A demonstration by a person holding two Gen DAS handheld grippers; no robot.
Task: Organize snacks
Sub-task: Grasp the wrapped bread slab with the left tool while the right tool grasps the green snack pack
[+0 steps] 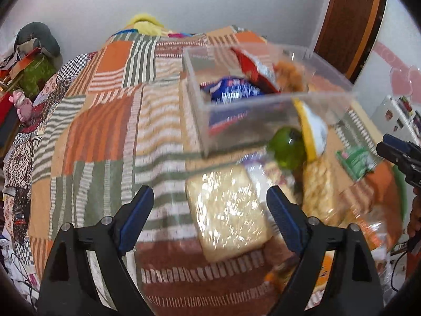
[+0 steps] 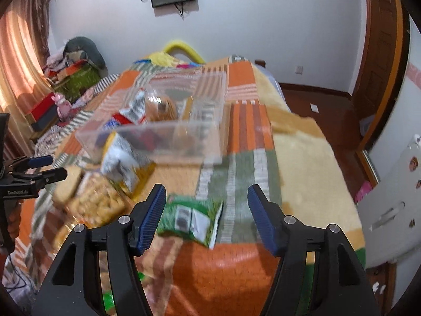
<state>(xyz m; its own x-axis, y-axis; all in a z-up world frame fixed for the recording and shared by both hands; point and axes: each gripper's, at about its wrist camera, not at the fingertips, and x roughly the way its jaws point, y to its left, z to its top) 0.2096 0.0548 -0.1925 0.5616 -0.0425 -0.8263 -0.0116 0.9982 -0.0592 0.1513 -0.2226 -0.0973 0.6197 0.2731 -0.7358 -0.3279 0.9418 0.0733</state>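
Snacks are partly sorted: several packets lie inside the clear bin on the bed; the noodle pack, yellow bag and green packet remain outside. Left gripper and right gripper both have fingers released, empty.

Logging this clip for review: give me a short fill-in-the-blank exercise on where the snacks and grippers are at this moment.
1. The blue snack packet lies inside the clear plastic ____.
2. The left hand-held gripper is ____, fingers either side of the clear-wrapped pale cracker block.
3. The packet in front of the open right hand-held gripper is coloured ____.
4. Everything rests on a patchwork ____.

Missing words: box; open; green; blanket
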